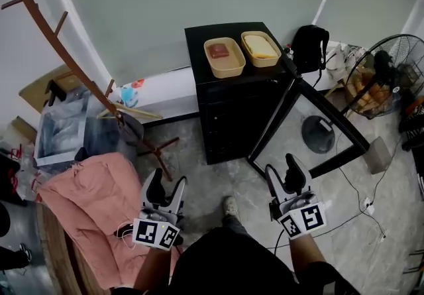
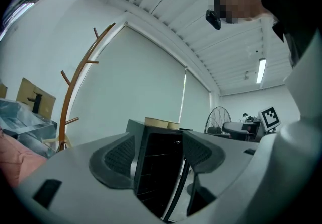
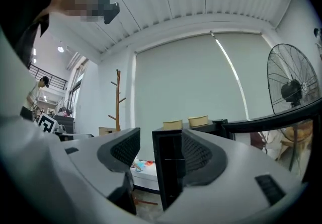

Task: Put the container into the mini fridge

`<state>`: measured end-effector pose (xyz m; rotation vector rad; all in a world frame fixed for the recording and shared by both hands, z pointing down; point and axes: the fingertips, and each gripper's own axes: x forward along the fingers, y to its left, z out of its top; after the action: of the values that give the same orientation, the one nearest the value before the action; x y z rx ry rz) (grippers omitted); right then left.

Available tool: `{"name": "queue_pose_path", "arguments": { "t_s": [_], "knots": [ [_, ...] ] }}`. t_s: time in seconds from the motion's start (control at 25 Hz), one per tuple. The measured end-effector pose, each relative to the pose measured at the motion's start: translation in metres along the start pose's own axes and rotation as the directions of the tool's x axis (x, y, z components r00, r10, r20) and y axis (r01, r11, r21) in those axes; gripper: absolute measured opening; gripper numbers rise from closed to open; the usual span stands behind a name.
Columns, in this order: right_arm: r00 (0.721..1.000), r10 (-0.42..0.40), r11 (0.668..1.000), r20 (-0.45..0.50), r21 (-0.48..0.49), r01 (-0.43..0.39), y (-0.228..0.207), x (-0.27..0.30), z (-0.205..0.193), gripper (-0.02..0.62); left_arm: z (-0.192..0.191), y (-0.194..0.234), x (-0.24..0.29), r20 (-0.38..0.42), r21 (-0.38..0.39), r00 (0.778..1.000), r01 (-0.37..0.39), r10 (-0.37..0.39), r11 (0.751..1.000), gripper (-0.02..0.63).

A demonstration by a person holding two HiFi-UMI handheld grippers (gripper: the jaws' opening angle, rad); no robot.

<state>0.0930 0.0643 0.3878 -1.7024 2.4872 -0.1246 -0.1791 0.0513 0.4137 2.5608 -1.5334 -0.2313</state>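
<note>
Head view – container (image 1: 224, 57) contents atop mini fridge (image 1: 233, 111); gripper views – rims only.

Left gripper (image 1: 165, 185): pale grey shell, 2 black ribbed pads (image 2: 119, 156).
Right gripper (image 1: 283, 171): same grey shell, same black pads.
Behind each claw: white marker cube (image 1: 156, 233), black square patterns.
Clothing: black top (image 1: 225, 264); light shoe (image 1: 230, 206) between the claws.

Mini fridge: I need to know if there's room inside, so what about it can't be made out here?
- Head view: the black box-shaped mini fridge hides its inside beneath its own top.
- Left gripper view: the inside is too dark to show free space.
- Right gripper view: a grey pad of the right tongs covers part of the opening.
</note>
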Motion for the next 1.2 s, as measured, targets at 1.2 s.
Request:
{"name": "queue_pose_path", "arguments": {
  "t_s": [1.2],
  "knots": [
    [0.989,0.146,0.989,-0.012,0.009,-0.146,-0.071,0.174,0.009,0.253,0.024,0.034,0.158,0.026,0.073,1.000,-0.006,0.004,0.997,0.288]
  ]
}}
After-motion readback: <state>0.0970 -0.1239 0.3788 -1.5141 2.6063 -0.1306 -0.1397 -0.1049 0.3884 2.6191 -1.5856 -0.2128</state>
